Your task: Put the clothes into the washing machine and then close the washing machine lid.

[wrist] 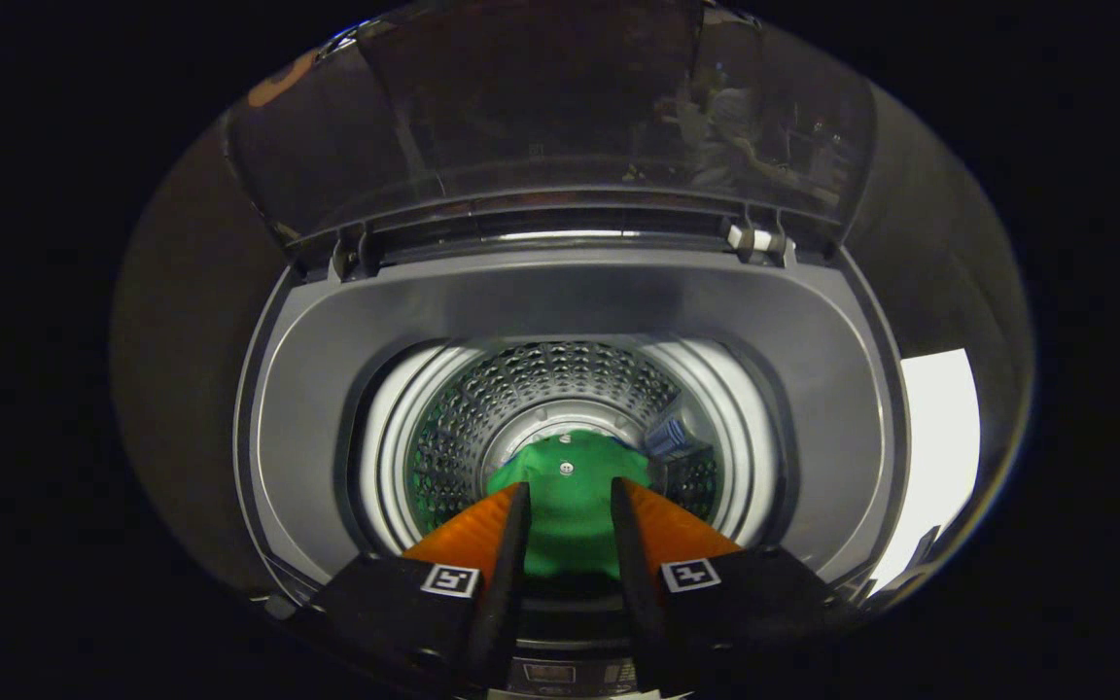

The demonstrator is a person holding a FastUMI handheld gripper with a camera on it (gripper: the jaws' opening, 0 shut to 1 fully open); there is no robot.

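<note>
I look down into the open top-load washing machine (pixel 570 301). Its perforated steel drum (pixel 541 379) lies just beyond my fingers. A green garment (pixel 570 530) with a small button fills the gap between the two fingers and bulges out ahead of the tips, hanging over the drum's mouth. My gripper (pixel 570 483) is shut on this garment, with both fingers pressing its sides. The dark see-through lid (pixel 560 117) stands raised at the back of the machine on its hinges.
A small blue-and-white part (pixel 669 436) sits on the drum's inner wall to the right of the garment. The grey top rim rings the opening. A bright white surface (pixel 939 447) shows to the right of the machine. Dark booth walls stand on both sides.
</note>
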